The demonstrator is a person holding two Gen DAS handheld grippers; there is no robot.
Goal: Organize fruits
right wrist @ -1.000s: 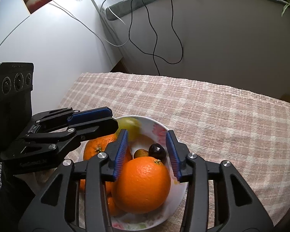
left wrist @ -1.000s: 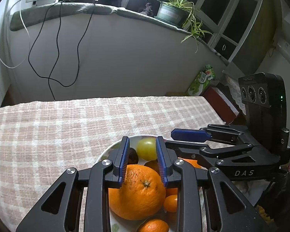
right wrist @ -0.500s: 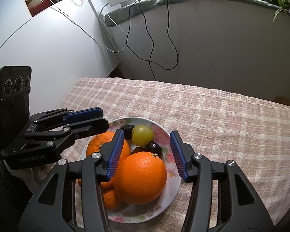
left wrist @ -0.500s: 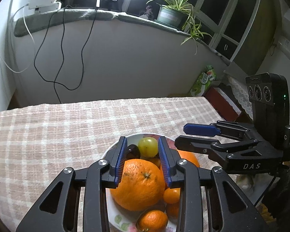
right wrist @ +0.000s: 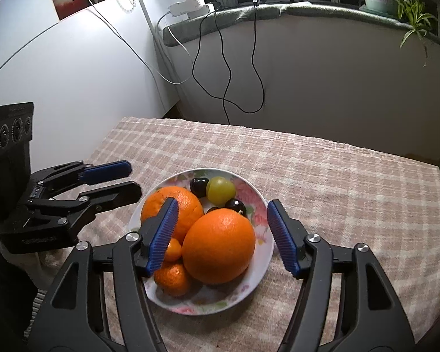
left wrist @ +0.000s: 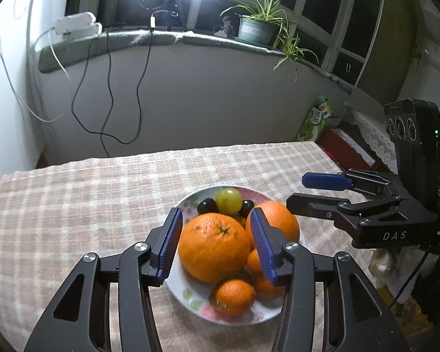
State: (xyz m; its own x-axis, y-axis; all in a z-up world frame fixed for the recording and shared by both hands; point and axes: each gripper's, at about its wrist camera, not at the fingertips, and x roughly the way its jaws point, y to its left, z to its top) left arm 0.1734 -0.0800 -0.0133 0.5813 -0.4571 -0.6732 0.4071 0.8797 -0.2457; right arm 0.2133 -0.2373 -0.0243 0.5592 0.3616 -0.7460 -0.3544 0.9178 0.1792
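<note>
A floral white plate (left wrist: 190, 202) (right wrist: 258, 220) on the checked cloth holds two big oranges, small mandarins (left wrist: 233, 296) (right wrist: 171, 278), a green round fruit (left wrist: 228, 201) (right wrist: 220, 189) and dark cherries (left wrist: 207, 205) (right wrist: 198, 186). My left gripper (left wrist: 215, 212) (right wrist: 134, 179) hovers over one big orange (left wrist: 214, 246) (right wrist: 187, 205). Its jaws are opening and the pads do not press the fruit. My right gripper (right wrist: 222, 203) (left wrist: 296, 192) frames the other big orange (right wrist: 218, 246) (left wrist: 278, 220). Its jaws are opening too, with clear gaps on both sides. Both oranges rest in the plate.
The checked tablecloth (left wrist: 88, 205) covers the table, whose far edge runs below a white wall with hanging black cables (left wrist: 108, 102). A sill above carries a power strip (left wrist: 76, 25) and a potted plant (left wrist: 255, 29). A green carton (left wrist: 316, 117) stands beyond the right edge.
Both grippers have drawn back and up from the plate and their jaws have spread wider. The two big oranges stay lying in the plate, and more of the plate shows.
</note>
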